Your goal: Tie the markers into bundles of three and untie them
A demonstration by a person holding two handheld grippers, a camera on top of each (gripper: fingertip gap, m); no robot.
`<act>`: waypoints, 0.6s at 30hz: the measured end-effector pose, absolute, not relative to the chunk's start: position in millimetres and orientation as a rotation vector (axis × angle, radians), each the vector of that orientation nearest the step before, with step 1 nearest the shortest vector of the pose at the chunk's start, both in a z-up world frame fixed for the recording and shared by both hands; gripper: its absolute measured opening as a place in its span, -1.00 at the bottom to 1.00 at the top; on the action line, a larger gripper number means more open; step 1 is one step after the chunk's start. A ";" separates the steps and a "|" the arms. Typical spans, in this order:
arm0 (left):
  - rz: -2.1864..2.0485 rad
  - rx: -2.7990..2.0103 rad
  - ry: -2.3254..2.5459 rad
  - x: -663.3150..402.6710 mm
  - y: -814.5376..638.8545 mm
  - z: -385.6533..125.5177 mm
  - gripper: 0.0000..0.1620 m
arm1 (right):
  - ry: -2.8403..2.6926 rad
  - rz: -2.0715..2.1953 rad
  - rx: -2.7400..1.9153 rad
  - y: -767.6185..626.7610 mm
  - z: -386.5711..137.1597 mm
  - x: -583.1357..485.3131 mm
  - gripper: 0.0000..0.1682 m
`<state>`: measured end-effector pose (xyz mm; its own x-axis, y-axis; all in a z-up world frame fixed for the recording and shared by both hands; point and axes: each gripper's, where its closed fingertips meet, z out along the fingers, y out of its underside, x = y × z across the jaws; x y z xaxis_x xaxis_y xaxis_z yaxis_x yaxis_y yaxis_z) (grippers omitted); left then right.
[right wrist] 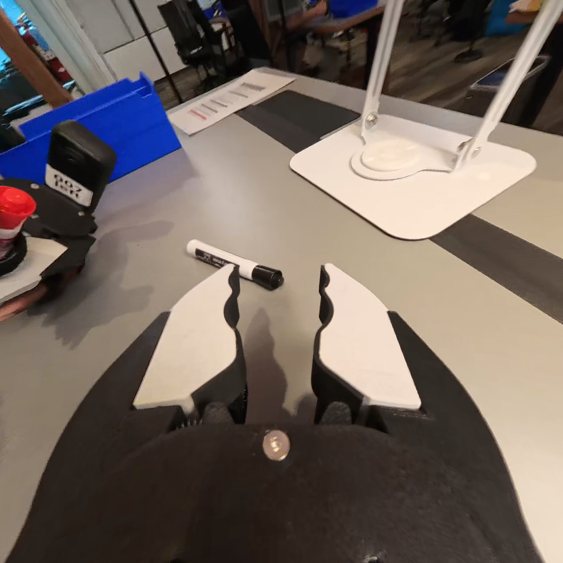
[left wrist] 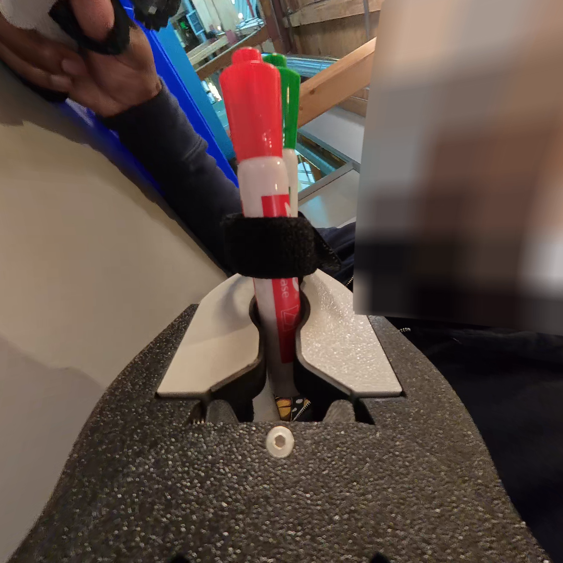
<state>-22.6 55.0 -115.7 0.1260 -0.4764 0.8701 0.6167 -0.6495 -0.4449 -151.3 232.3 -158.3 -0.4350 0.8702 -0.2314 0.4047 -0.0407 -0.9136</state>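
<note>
My left gripper is shut on a bundle of markers, a red-capped marker in front and a green-capped marker behind. A black hook-and-loop strap wraps the bundle just above the fingertips. The bundle points up, away from the table. My right gripper is open and empty, low over the grey table. A black-capped marker lies on the table just past the left fingertip. The left gripper with the red cap also shows at the far left of the right wrist view.
A white lamp base with two white arms stands at the right rear. A blue bin stands at the left rear, also in the left wrist view. A paper sheet lies beyond. A hand holds the other gripper's handle.
</note>
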 end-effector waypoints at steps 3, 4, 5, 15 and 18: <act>-1.564 -1.680 -0.197 -30.3 58.4 -129.9 -0.81 | -1.967 1.412 -1.230 224.1 -165.5 -159.7 -0.39; -1.533 -1.717 -0.213 -32.7 59.2 -134.7 -0.81 | -2.027 1.349 -1.159 218.3 -169.5 -162.3 -0.37; -1.505 -1.748 -0.224 -34.5 59.6 -138.6 -0.81 | -2.088 1.276 -1.084 212.4 -174.9 -164.8 -0.35; -1.177 -2.027 -0.127 -40.5 57.4 -168.0 -0.81 | -2.458 0.940 -0.769 181.7 -218.3 -179.9 -0.44; -1.098 -2.058 -0.086 -44.2 56.1 -169.6 -0.81 | -2.505 0.948 -0.791 174.5 -221.2 -174.2 -0.78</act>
